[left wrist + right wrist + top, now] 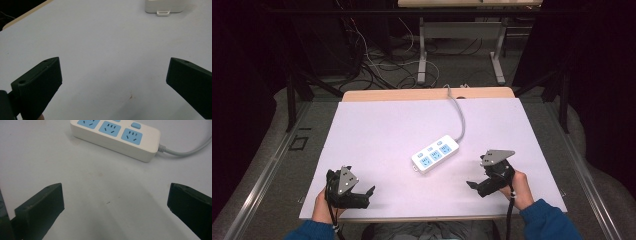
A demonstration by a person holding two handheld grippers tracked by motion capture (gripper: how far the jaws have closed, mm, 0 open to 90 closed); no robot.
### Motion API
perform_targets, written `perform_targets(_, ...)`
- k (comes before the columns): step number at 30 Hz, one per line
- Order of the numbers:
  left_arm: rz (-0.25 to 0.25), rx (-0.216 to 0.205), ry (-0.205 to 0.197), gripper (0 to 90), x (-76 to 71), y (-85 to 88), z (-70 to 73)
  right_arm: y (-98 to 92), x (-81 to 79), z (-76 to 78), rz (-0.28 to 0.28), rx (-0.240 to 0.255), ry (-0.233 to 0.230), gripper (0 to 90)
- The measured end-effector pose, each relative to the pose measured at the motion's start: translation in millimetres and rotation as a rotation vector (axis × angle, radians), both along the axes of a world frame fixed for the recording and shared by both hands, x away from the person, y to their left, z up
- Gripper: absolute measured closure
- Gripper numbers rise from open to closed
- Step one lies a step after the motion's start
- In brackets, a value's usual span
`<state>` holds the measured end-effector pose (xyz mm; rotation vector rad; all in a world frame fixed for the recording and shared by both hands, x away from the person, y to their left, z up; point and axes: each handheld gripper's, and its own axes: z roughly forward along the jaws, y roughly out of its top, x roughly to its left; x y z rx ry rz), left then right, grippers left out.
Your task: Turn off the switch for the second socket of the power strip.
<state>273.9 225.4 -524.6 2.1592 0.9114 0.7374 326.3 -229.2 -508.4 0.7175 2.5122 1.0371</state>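
**Power strip nearer the right gripper**

White power strip (435, 154) lying mid-worktop, long side slanting from near-left to far-right. Right gripper (475, 186) closer, just to its right; left gripper (368, 193) farther off, near-left. Both with jaws wide apart, holding nothing.

This looks like a lab or recording room, though the dim surroundings make it hard to be sure. Black curtains (597, 75) flank a bare white-topped table (377, 125), and loose cables (377, 62) tangle on the grey floor (beside a second desk's metal legs (422, 60)).
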Motion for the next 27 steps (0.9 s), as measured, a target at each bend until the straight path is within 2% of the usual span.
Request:
perform_targets(2, 0.001, 0.000, -0.006, 0.2, 0.4, -0.5, -0.2, 4.4, 4.9, 0.8, -0.005, 0.025, -0.023, 0.2)
perform_targets(5, 0.004, 0.007, -0.004, 0.2, 0.8, -1.5, -0.3, 6.4, 7.2, 2.6, -0.004, 0.010, -0.004, 0.3)
perform_targets(11, 0.004, 0.005, -0.002, 0.2, 0.6, -0.5, -0.1, 13.0, 14.9, 3.7, 0.001, 0.012, -0.015, 0.3)
perform_targets(23, 0.005, 0.013, 0.002, 0.2, 1.9, -1.0, -0.5, 22.5, 25.3, 6.0, -0.003, 0.028, -0.006, 0.5)
perform_targets(27, 0.008, 0.007, -0.001, 0.2, 2.9, -1.6, -1.7, 24.8, 28.2, 7.2, 0.004, 0.025, -0.018, 0.5)
